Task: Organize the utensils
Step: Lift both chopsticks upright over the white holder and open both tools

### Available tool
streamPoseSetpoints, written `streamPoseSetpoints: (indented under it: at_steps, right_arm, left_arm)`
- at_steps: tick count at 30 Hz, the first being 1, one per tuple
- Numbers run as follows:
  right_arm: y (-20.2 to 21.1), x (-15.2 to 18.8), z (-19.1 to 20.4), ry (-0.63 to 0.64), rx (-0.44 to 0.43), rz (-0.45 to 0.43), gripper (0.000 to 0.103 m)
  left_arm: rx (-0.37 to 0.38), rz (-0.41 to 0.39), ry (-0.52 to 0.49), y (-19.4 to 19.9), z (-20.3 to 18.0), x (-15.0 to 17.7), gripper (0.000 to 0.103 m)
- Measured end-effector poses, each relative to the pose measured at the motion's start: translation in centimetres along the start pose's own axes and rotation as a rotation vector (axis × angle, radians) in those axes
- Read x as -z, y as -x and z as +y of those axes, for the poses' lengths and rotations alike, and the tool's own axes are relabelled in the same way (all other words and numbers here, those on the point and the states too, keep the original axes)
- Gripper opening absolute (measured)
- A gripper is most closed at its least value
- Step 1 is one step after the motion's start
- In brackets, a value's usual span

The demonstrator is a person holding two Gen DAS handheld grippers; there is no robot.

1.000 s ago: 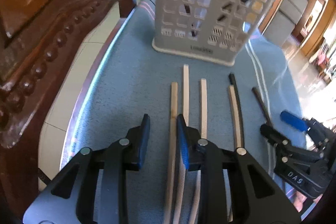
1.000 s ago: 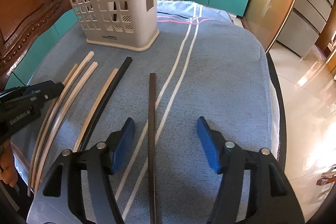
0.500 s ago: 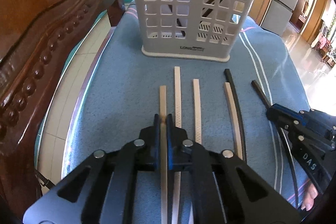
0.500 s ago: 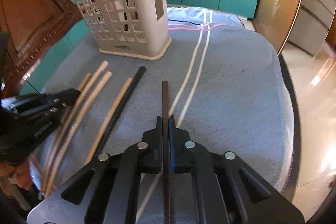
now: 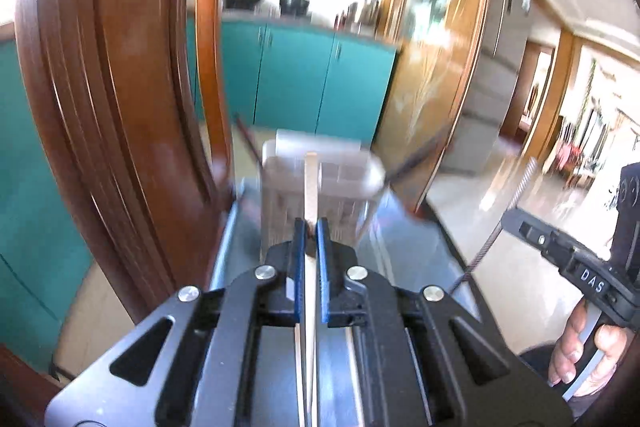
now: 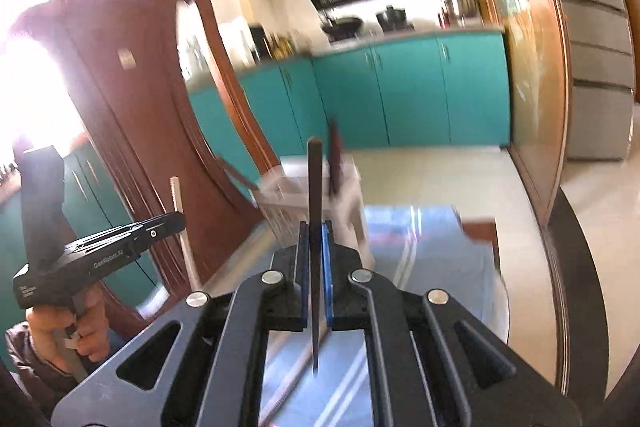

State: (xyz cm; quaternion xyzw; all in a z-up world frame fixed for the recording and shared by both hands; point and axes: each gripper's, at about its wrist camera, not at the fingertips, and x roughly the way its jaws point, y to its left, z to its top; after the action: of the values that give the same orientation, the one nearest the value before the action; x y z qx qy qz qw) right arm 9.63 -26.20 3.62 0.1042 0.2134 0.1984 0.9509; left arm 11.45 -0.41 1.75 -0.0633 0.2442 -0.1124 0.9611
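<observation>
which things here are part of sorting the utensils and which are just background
In the job:
- left gripper, shut on light chopstick
- right gripper, shut on dark chopstick
- utensil basket

Just about:
- wooden chair
- teal cabinets
- blue cloth

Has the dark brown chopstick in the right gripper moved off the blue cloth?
Yes. The dark brown chopstick has risen clear, its tip before the white basket.

A pale, matt wooden chopstick [image 5: 310,183] is clamped between blue ribbed pads [image 5: 323,267] of the left gripper [image 5: 311,239], whose body is matt black plastic with bright metal pins. A dark, smooth chopstick [image 6: 315,195] is pinched by the right gripper [image 6: 316,239]. The utensil basket [image 5: 320,183] appears as whitish perforated plastic. The chair back [image 5: 120,99] is glossy varnished wood; the table cover [image 6: 432,247] is blue cloth.
</observation>
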Motion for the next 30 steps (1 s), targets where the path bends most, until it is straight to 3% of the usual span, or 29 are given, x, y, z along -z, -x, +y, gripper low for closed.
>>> streamPoseSetpoints:
  at_steps: [5,7,10,12,16,22,25,27,30]
  right_arm:
    - [0.3,-6.4,0.5,-0.001,-0.029,-0.148,0.006]
    - [-0.5,-8.6,0.2,-0.028,-0.015,-0.227,0.006]
    - [-1.7,-9.5,-0.2,-0.041,0.038,-0.303,0.006]
    - [-3.5,-8.7,-0.4,-0.002,0.101,-0.303,0.006]
    - [-6.5,-6.0,-0.9,0.031,0.101,-0.223,0.006]
    - [-7.8,-4.6,0.0,0.1,0.093,-0.17,0.007]
    - [-7.0,-4.6,0.8,0.129,0.099,-0.185,0.016]
    - [-5.9,-4.3,1.2,0.144,0.093,-0.209,0.031]
    - [-4.2,-3.4,1.4,0.162,0.052,-0.236,0.038]
  left_arm:
    - [0.016,-0.175,0.027,2.5,0.2,-7.1,0.007]
    - [-0.017,-0.265,0.057,2.7,0.4,-9.8,0.007]
    - [-0.073,-0.352,0.093,1.6,0.7,-10.9,0.007]
    - [-0.116,-0.356,0.11,-0.3,1.3,-10.3,0.007]
    - [-0.174,-0.311,0.104,-4.4,1.6,-8.8,0.007]
    - [-0.16,-0.234,0.1,-7.2,1.8,-7.6,0.007]
    - [-0.16,-0.219,0.09,-7.6,1.8,-7.3,0.007]
    - [-0.158,-0.214,0.084,-7.6,1.8,-7.2,0.007]
    - [-0.153,-0.213,0.072,-7.0,1.9,-6.7,0.007]
